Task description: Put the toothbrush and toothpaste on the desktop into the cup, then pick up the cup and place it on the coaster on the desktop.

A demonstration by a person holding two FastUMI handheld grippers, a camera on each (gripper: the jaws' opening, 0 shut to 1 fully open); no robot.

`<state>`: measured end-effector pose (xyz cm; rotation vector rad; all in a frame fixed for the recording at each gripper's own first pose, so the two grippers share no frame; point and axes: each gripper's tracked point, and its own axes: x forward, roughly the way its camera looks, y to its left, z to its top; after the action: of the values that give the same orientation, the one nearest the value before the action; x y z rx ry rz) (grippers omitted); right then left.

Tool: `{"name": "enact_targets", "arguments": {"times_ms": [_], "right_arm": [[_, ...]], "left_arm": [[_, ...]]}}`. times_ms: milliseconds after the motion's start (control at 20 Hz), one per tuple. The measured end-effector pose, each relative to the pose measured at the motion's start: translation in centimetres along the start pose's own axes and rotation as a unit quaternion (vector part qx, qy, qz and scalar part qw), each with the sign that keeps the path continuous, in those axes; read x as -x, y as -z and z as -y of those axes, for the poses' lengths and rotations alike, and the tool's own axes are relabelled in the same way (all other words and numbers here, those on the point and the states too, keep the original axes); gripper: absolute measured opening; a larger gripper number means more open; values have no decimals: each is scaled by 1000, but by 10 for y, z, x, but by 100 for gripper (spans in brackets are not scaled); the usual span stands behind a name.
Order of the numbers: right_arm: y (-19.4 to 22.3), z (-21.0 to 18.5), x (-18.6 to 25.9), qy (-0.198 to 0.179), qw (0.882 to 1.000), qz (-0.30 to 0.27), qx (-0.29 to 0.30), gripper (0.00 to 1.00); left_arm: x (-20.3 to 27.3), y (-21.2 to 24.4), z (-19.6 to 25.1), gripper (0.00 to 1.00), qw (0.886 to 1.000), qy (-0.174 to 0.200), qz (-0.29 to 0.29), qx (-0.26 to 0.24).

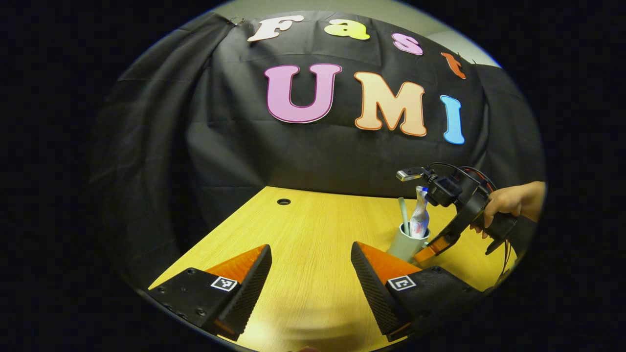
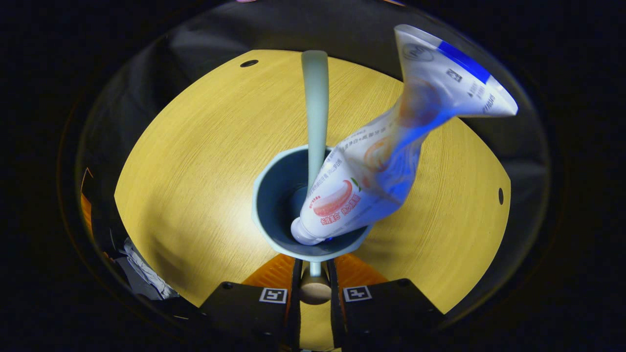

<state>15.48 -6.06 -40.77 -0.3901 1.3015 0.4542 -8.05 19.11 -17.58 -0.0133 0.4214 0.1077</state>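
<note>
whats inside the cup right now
The cup holds the toothbrush standing upright and the toothpaste cap-down, leaning on the rim. The toothbrush head is hidden behind the tube.

Tabletop with one cup on it.
The tabletop (image 1: 313, 230) is pale yellow wood grain with a small round hole near its far edge, toward the upper middle of the left gripper view. A grey-green cup (image 1: 408, 244) stands upright on it at the lower right of that view; in the right gripper view the cup (image 2: 274, 195) sits at centre, another hole at the right edge.
</note>
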Motion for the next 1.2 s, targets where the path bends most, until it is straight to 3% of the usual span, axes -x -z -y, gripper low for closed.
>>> {"name": "enact_targets", "arguments": {"times_ms": [150,350,400,450,600,850,1200], "right_arm": [[2,-2,-1,4,1000,4,9,24],[4,-14,1,1,1000,12,25,39],[3,-18,5,-2,1000,17,26,38],[3,-19,7,-1,999,26,26,46],[4,-19,24,-7,998,53,18,100],[11,3,76,-25,986,167,3,100],[34,80,164,15,933,360,-20,100]], "left_arm": [[-2,0,3,95,1000,5,1,0],[-8,-1,13,95,1000,18,1,-7],[-10,-1,17,95,1000,23,0,-7],[-12,-1,21,95,1000,28,-1,-8],[-18,-4,41,95,999,48,-3,-8],[-26,-22,87,95,998,66,10,-18],[-21,-39,179,95,996,86,27,-12]]}}
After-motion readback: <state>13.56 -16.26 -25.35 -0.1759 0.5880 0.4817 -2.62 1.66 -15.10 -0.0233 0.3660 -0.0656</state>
